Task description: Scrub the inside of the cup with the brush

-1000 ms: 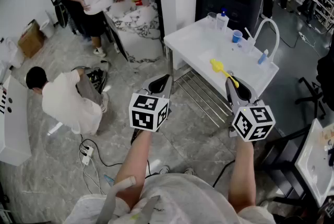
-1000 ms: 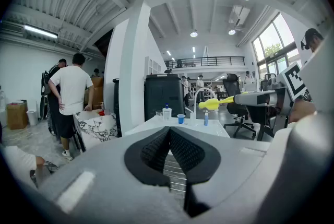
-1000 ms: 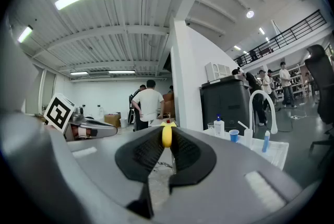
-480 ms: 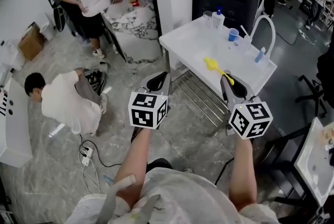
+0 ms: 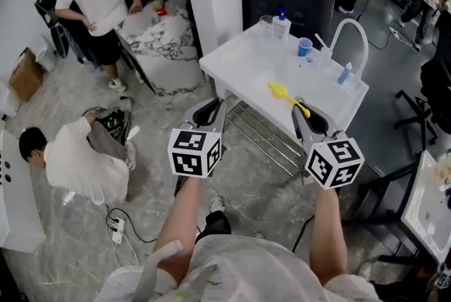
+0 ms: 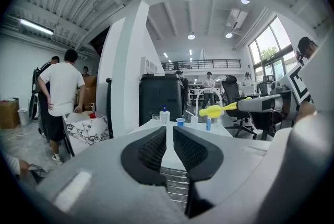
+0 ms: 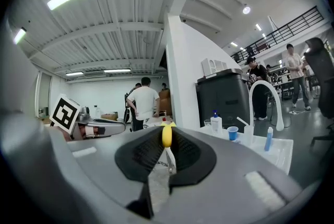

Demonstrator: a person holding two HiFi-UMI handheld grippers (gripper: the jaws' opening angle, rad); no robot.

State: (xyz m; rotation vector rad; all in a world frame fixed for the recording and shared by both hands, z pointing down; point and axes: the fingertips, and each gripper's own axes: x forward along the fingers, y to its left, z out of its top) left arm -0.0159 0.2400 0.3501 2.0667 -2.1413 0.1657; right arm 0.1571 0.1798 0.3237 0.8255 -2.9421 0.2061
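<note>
The right gripper (image 5: pixel 309 116) has its jaws clamped on the handle of a yellow plastic brush (image 5: pixel 282 93). The left gripper (image 5: pixel 209 112) has just been opening its jaws a crack, with nothing between them. The small blue cup (image 5: pixel 304 46) stands on the white sink surface (image 5: pixel 239 60), well ahead of both grippers.

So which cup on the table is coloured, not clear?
The blue cup, right of the pump bottle in the head view. The glass left of that bottle is clear.
</note>
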